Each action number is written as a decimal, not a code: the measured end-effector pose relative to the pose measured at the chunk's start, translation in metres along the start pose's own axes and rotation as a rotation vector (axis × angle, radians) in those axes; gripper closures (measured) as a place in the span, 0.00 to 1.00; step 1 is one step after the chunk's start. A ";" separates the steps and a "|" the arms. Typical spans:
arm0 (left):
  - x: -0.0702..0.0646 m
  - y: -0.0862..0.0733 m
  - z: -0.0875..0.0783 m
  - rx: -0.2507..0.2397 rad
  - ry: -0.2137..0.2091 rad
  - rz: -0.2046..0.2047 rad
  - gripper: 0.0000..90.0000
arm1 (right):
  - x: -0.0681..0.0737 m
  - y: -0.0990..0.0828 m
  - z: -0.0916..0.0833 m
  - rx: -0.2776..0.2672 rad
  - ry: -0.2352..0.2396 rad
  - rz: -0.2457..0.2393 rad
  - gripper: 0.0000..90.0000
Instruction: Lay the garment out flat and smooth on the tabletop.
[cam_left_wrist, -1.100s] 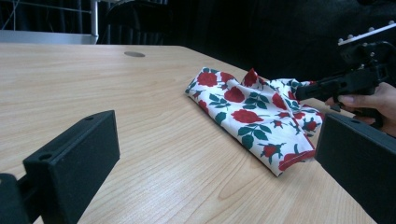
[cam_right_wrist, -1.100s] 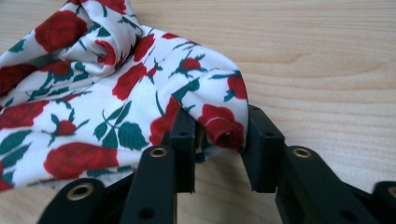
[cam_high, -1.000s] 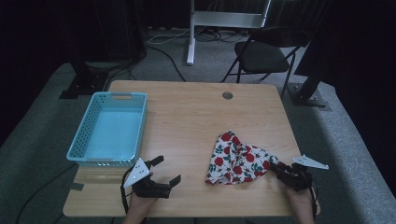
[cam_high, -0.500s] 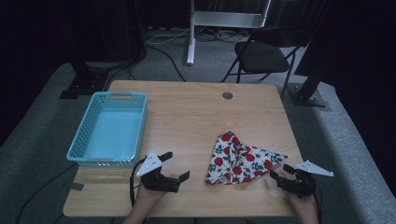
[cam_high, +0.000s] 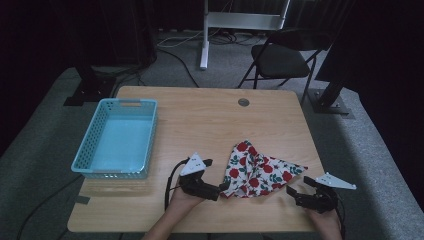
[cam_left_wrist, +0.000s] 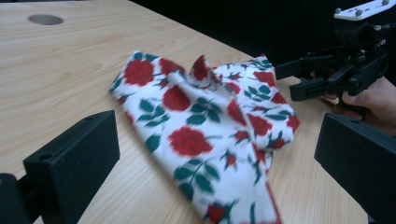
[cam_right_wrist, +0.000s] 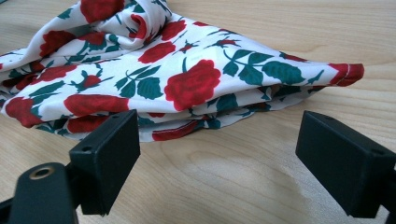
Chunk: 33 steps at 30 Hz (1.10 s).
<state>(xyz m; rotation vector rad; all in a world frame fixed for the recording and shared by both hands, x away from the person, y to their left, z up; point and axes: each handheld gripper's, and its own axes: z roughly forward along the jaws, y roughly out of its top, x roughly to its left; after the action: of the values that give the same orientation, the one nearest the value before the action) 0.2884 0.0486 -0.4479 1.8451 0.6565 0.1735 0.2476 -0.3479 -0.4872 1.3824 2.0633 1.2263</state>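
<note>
Your cloth, white with red roses, lies bunched on the bench, toward its near edge. Your left claw sits just at the cloth's left corner, jaws apart, the cloth's edge between them but not pinched. Your right claw stands just right of the cloth, beside its pointed corner; its jaws have just been opening and stand wide, nothing between them. A blue basket sits well left of the cloth. A round grommet lies beyond the cloth. Nothing stands between either claw and the cloth.
</note>
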 end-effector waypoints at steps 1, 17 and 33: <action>-0.002 0.003 0.004 0.008 -0.006 0.006 0.01 | 0.000 0.000 0.000 0.003 0.001 -0.002 0.15; -0.019 0.033 0.064 0.126 0.002 0.048 0.01 | -0.001 0.000 0.000 0.005 0.014 0.000 0.16; -0.024 0.024 0.101 0.303 0.025 0.096 0.18 | -0.002 0.000 0.000 0.006 0.026 0.005 0.17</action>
<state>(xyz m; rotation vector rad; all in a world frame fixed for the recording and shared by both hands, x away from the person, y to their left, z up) 0.3193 -0.0526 -0.4593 2.1708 0.6387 0.1674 0.2485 -0.3492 -0.4875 1.3825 2.0838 1.2473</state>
